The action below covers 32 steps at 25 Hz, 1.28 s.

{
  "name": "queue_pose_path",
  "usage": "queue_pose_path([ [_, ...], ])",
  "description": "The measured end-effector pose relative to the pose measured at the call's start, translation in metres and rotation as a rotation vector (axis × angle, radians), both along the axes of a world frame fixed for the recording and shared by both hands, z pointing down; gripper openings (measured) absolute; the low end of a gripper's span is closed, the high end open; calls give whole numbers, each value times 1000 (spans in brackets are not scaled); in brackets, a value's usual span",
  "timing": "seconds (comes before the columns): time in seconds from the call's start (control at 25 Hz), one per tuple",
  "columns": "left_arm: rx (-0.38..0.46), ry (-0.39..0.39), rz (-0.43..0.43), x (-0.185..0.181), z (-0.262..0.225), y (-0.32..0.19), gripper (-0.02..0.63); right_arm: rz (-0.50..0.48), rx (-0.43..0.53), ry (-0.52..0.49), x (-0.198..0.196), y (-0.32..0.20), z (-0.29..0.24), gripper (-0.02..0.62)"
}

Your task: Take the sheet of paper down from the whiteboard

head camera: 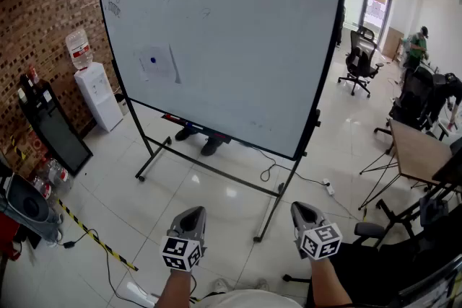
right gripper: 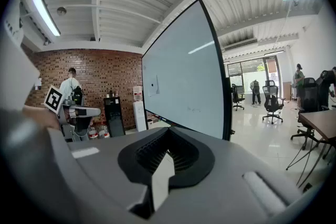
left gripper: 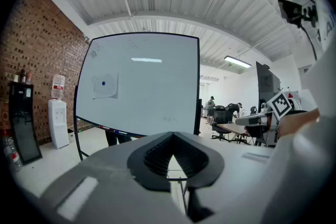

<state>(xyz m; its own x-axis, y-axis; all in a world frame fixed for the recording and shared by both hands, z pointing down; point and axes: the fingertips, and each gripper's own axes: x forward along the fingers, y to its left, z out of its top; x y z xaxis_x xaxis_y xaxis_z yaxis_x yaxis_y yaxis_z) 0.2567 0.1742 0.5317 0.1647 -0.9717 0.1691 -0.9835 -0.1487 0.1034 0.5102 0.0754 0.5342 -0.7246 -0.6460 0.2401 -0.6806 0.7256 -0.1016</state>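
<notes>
There is one whiteboard (head camera: 238, 47) on a wheeled stand, and one sheet of paper (head camera: 160, 64) on it, held by a single blue magnet (head camera: 152, 60). The sheet sits on the left part of the board, about halfway up, with its right edge lifting a little off the surface. It is ahead of the left tool (head camera: 193, 213), higher and off to that tool's left, and well apart from it. From the right tool (head camera: 304, 208) it lies further left still, across most of the board.

Under the board's lower edge I count two dark shoes (head camera: 199, 140) of a person standing behind it. One water dispenser (head camera: 99, 94) stands against the brick wall, left of the board and well ahead of the left tool. Beyond the board's right edge, ahead of the right tool, is one black office chair (head camera: 359, 58), and further off one person in a green top (head camera: 416, 47).

There are two tools, one in each hand. Both forearms come up from the bottom of the head view, side by side and apart. Each tool points forward at the board, close to level and dipped slightly toward the floor. Each carries one marker cube, the left (head camera: 180, 253) and the right (head camera: 320, 241), just behind the jaws.

The left tool's jaws are together with nothing between them, and the right tool's jaws are likewise closed and empty.
</notes>
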Motion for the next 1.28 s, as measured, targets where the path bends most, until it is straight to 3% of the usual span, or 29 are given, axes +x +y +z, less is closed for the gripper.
queue_pose_path([
  [0.32, 10, 5, -80, -73, 2, 32, 2, -78, 16, 6, -81, 14, -3, 6],
  [0.56, 9, 16, -208, -154, 5, 69, 2, -220, 29, 26, -172, 37, -5, 6],
  [0.76, 3, 24, -275, -187, 12, 84, 2, -312, 32, 44, -222, 37, -3, 6],
  [1.0, -15, 45, -337, -224, 25, 71, 3, -391, 27, 41, -278, 11, 2, 6],
  [1.28, -4, 24, -410, -279, 18, 8, 3, -462, 40, 27, -342, -62, 3, 6],
])
